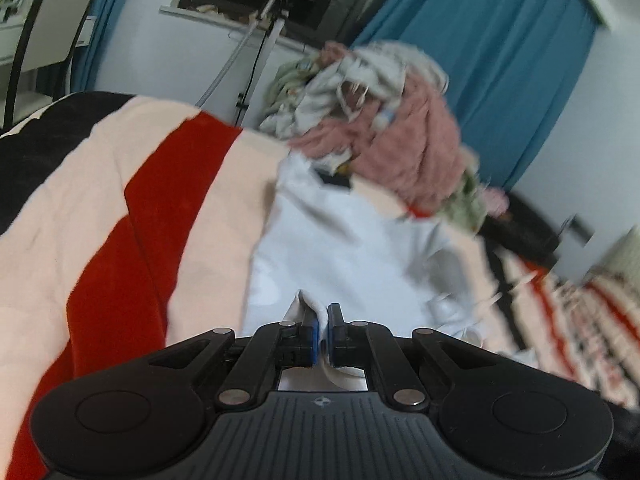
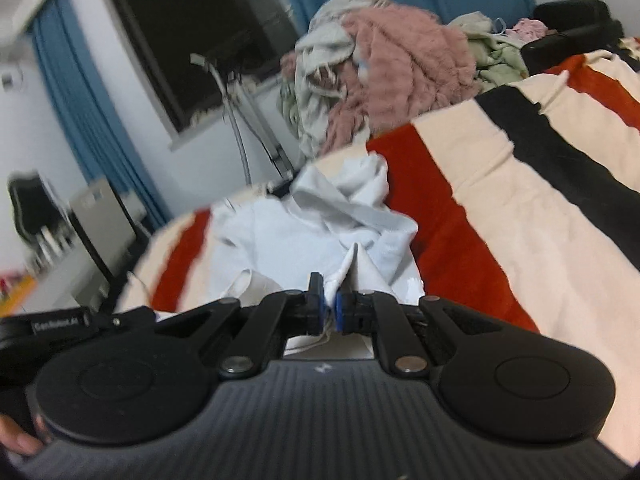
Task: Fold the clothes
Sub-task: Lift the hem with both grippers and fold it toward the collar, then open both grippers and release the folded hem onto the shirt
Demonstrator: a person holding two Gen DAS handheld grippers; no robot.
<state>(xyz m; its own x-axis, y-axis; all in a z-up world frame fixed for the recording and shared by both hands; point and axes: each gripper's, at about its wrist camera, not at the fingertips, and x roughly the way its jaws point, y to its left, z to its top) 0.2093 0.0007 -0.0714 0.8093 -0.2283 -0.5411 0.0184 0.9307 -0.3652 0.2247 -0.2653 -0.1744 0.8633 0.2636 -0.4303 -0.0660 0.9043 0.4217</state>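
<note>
No container shows in either view; the clothes lie loose on a bed covered by a striped blanket [image 1: 168, 216] in cream, red and black.

Left wrist view: the pale blue garment [image 1: 340, 240] is spread on the blanket, reaching from the fingertips away toward a heap of unfolded clothes [image 1: 384, 120] at the far edge of the bed. A fluffy pink piece [image 1: 416, 148] sits in that heap among grey-white and green items. The left gripper [image 1: 322, 314] is closed on a raised fold of the pale blue garment; cloth peaks up just left of the blue pads and a strip hangs down between the fingers.

Right wrist view: the same garment [image 2: 320, 220] lies bunched directly ahead of the fingers, with the heap [image 2: 384, 76] beyond it. The right gripper [image 2: 330, 300] is clamped on a pinched ridge of the cloth, which rises as a tent above the pads. A hand [image 2: 16, 436] shows at the lower left edge.
</note>
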